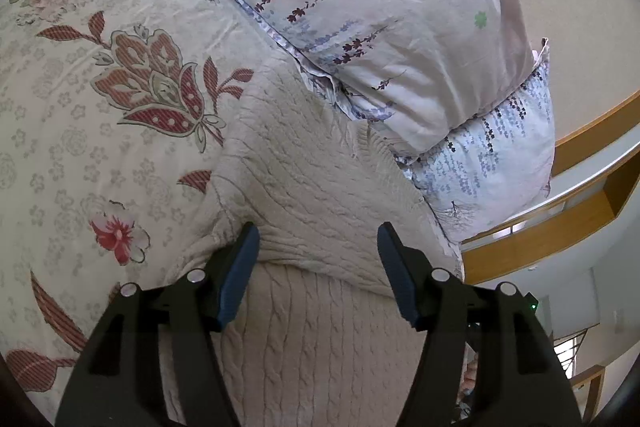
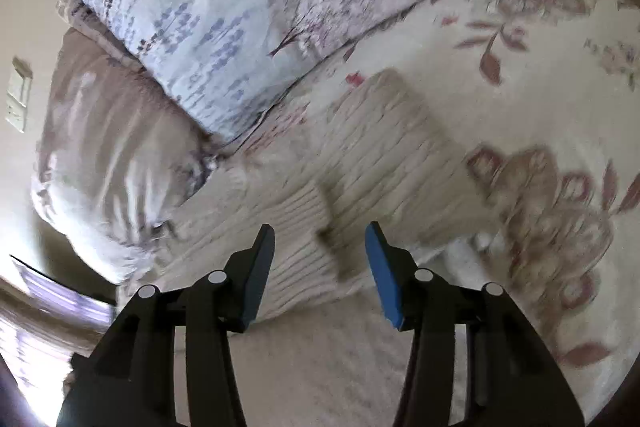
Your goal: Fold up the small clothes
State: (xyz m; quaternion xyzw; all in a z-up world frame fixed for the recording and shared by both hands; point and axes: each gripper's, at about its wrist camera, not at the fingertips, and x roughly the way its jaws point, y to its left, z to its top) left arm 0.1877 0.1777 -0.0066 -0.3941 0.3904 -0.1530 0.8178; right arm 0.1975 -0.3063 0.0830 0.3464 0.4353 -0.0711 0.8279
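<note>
A floral bedsheet (image 1: 80, 147) spreads beyond both pairs of jaws. Stacked floral pillows (image 1: 360, 7) lie ahead of the jaws, past the garment. The cream cable-knit sweater (image 1: 304, 187), folded over itself, lies under and ahead of both tools. The left gripper (image 1: 318, 239) stands spread above the fold edge, pinching nothing. The right gripper (image 2: 320, 239), likewise spread, hangs over the sweater, its view blurred.

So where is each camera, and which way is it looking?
Left wrist view: on the left gripper, looking down along its open fingers at the beige knit sweater on the flowered bedspread.
Right wrist view: on the right gripper, open, looking down, blurry.
Both show: the sweater, bedspread and folded quilt.
</note>
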